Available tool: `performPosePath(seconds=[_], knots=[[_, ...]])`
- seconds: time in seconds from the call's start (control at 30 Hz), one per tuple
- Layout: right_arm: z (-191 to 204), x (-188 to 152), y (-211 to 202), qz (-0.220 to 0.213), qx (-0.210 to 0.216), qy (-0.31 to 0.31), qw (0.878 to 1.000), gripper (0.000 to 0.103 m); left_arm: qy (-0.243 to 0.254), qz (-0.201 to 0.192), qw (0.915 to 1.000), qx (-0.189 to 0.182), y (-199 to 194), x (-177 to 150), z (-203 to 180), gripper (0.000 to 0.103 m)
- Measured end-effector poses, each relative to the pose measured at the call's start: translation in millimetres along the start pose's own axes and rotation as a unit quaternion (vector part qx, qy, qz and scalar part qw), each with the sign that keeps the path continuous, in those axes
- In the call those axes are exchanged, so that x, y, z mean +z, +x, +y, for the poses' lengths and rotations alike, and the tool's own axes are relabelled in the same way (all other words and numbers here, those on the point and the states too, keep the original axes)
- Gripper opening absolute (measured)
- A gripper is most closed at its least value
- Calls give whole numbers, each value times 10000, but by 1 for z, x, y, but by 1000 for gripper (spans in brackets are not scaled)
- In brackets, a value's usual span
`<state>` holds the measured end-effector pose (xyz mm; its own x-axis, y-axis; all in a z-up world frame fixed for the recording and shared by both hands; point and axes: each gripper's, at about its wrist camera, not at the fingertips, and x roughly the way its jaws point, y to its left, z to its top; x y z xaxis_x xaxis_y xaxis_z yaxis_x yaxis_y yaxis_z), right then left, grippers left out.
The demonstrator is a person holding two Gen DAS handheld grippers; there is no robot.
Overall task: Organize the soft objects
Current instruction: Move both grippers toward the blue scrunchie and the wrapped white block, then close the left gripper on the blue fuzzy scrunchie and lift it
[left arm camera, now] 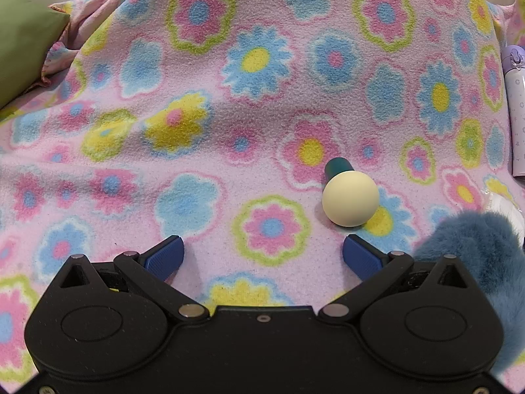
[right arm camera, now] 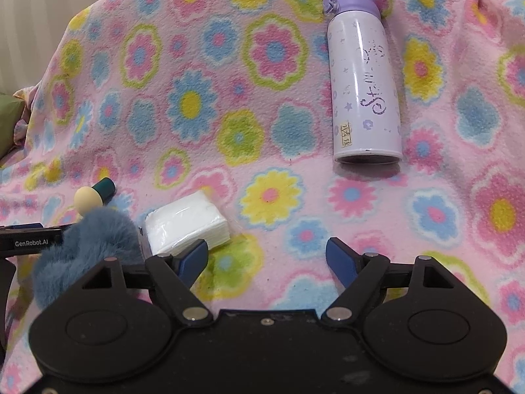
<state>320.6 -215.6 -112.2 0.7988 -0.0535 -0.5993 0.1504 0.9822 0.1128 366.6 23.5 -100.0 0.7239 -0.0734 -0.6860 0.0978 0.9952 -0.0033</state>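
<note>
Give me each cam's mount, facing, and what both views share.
Left wrist: on the left gripper, angled down at the floral blanket; open blue fingers show, nothing between.
Right wrist: on the right gripper, angled down toward the purple bottle and tissue pack; open fingers show.
Shared: cream-headed sponge, blue fluffy toy, bottle, blanket.

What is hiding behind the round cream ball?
Behind the round cream ball a short dark green cylinder pokes out, lying on the pink flowery fleece blanket. The ball covers where they meet, so whether they are joined cannot be seen.
</note>
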Motion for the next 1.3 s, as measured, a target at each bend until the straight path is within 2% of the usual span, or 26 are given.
performPosePath(seconds=[0.33,1.3], knots=[[-5,-1,-2,-48,107,134,9998,81,-4,16,10000,11,0,0,0,100],[-1,0,6,23,155,-105,9998,89,-33,78,10000,-34,0,1,1,100]])
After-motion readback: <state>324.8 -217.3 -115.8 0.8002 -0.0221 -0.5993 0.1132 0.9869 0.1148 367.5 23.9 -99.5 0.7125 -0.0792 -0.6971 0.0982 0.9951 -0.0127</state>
